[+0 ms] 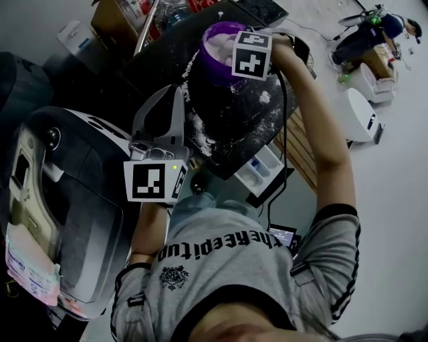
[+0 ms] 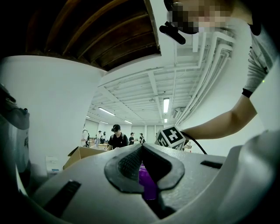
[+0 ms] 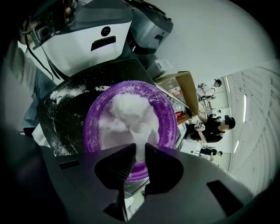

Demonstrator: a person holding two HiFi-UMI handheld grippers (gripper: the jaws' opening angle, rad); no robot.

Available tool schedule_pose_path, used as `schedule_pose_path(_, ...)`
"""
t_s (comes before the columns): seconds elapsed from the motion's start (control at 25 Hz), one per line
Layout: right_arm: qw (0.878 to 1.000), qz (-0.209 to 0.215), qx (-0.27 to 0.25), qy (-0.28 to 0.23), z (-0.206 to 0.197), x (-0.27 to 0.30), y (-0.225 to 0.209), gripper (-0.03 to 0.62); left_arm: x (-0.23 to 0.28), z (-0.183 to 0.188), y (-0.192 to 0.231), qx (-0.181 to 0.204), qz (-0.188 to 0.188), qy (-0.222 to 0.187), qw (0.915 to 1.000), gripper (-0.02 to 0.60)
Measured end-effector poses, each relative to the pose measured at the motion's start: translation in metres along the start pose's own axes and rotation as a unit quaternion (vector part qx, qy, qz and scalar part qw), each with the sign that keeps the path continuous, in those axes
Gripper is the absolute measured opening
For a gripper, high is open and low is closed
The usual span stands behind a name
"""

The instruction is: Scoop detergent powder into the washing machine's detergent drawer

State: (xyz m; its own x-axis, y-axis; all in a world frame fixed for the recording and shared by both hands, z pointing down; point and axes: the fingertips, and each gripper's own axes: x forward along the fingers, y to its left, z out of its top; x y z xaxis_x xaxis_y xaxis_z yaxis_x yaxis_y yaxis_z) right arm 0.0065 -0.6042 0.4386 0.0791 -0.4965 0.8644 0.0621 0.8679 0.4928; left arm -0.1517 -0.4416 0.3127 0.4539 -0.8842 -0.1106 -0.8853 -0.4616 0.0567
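A purple bowl (image 1: 221,40) heaped with white detergent powder (image 3: 127,107) stands on the black, powder-strewn washing machine top (image 1: 234,113). My right gripper (image 3: 140,151) is shut on the white scoop's handle (image 3: 140,140), and the scoop's head is buried in the heap. Its marker cube (image 1: 252,53) hangs over the bowl's rim. The white detergent drawer (image 1: 264,170) is pulled open below the machine's top edge. My left gripper (image 1: 175,93) hovers beside the bowl, its pads together with nothing held. In the left gripper view the jaws (image 2: 141,151) show purple behind them.
A grey and white appliance (image 1: 60,200) stands at the left. A cardboard box (image 1: 114,20) sits at the back. White units (image 1: 361,117) stand on the floor at the right, with a person (image 1: 374,27) beyond them. A small screen (image 1: 281,237) lies under the drawer.
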Motion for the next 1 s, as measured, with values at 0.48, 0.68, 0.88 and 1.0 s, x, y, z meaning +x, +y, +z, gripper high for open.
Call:
schedule_pose_path(0.48, 0.999, 0.013, 0.026, -0.044, 0.024, 0.004, -0.002, 0.063, 0.000, -0.001, 0.006, -0.007, 0.001, -0.001, 1.0000, 0.003)
schedule_pose_path(0.68, 0.990, 0.049, 0.109, -0.073, 0.023, 0.002, 0.005, 0.063, -0.002, -0.001, 0.008, -0.008, 0.002, -0.003, 1.0000, 0.003)
schedule_pose_path(0.88, 0.974, 0.059, 0.191, -0.110, 0.020, -0.001, 0.002, 0.063, -0.003, 0.000, 0.009, -0.006, 0.003, -0.004, 1.0000, 0.003)
schedule_pose_path(1.0, 0.961, 0.066, 0.237, -0.127, 0.016, -0.005, 0.000, 0.063, -0.003, 0.001, 0.008, -0.006, 0.004, -0.004, 1.0000, 0.003)
